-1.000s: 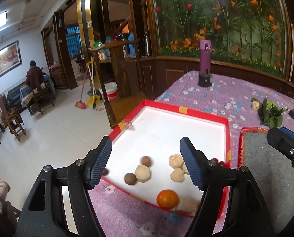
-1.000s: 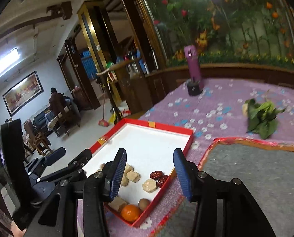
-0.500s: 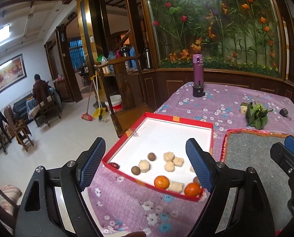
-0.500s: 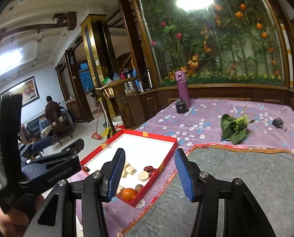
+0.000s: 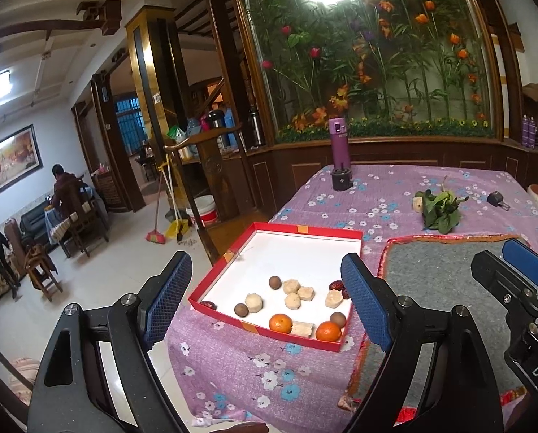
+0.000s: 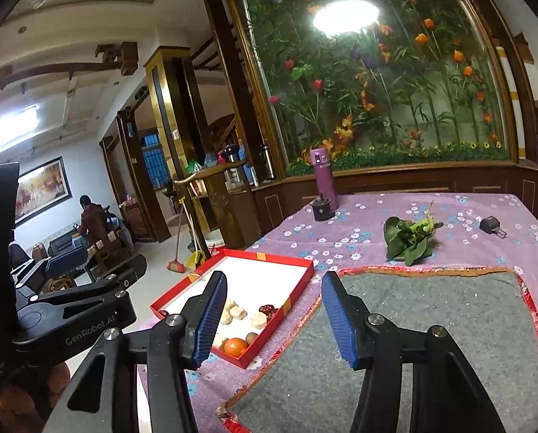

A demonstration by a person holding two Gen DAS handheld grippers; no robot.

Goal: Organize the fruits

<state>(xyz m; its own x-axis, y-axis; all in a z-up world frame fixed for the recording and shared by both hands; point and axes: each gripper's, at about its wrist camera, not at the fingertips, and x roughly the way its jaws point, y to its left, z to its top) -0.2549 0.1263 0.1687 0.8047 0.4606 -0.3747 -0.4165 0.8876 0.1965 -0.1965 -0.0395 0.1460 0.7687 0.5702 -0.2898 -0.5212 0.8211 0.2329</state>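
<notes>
A red-rimmed white tray (image 5: 305, 229) lies on the purple flowered cloth. It holds two oranges (image 5: 280, 323), brown round fruits (image 5: 274, 282), pale peeled chunks (image 5: 291, 286) and dark red dates (image 5: 335, 285). My left gripper (image 5: 267, 263) hangs above and short of the tray, open wide, with nothing between its fingers. My right gripper (image 6: 273, 278) hovers over the tray's right corner (image 6: 269, 254) and a grey mat (image 6: 431, 306). Its jaws are opening and nothing is between them.
A bunch of green leaves (image 5: 440, 209), a purple bottle (image 5: 339, 144) and a small black object (image 5: 496, 198) sit farther back on the table. The table's left edge drops to the tiled floor. People sit far off in the room.
Both grippers have drawn back and risen from the tray, which now looks smaller and farther away. The left jaws have spread wider; the right jaws have widened slightly.
</notes>
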